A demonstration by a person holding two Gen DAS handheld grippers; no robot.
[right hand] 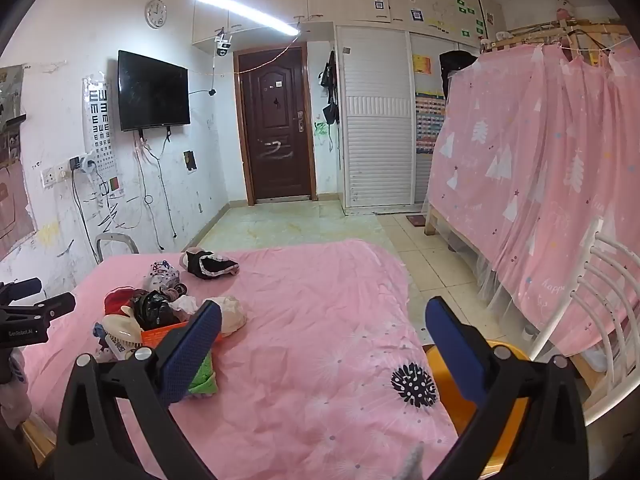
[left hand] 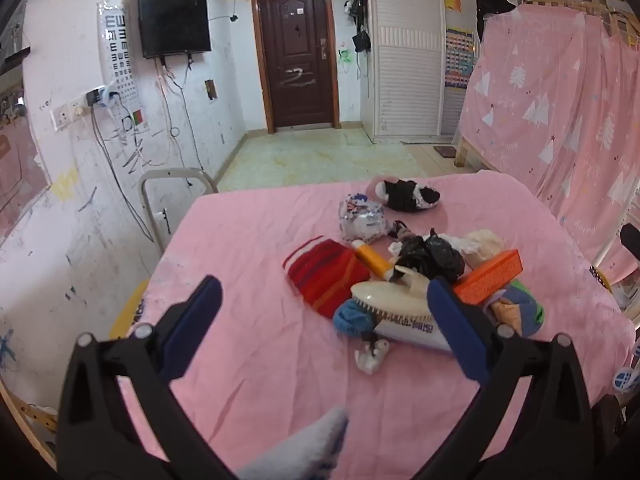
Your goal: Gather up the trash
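Observation:
A heap of odds and ends lies on a table under a pink cloth (left hand: 260, 280). In it are a crumpled black plastic bag (left hand: 434, 258), a crumpled silvery wrapper (left hand: 362, 216), white tissue (left hand: 466, 242), an orange box (left hand: 490, 276), a cream hairbrush (left hand: 390, 296), a red striped cloth (left hand: 326, 276) and a yellow tube (left hand: 372, 258). My left gripper (left hand: 324, 328) is open and empty, just short of the heap. My right gripper (right hand: 324, 340) is open and empty over bare cloth, right of the heap (right hand: 160, 312). The left gripper (right hand: 36, 304) shows at the right wrist view's left edge.
A black and white slipper (left hand: 404, 194) lies at the far side of the table. A yellow-orange bin (right hand: 472, 400) stands off the table's right edge. A pink-curtained bunk bed (right hand: 540, 200) stands on the right, a white chair (right hand: 608, 292) near it. A metal frame (left hand: 160, 200) stands behind the table's left.

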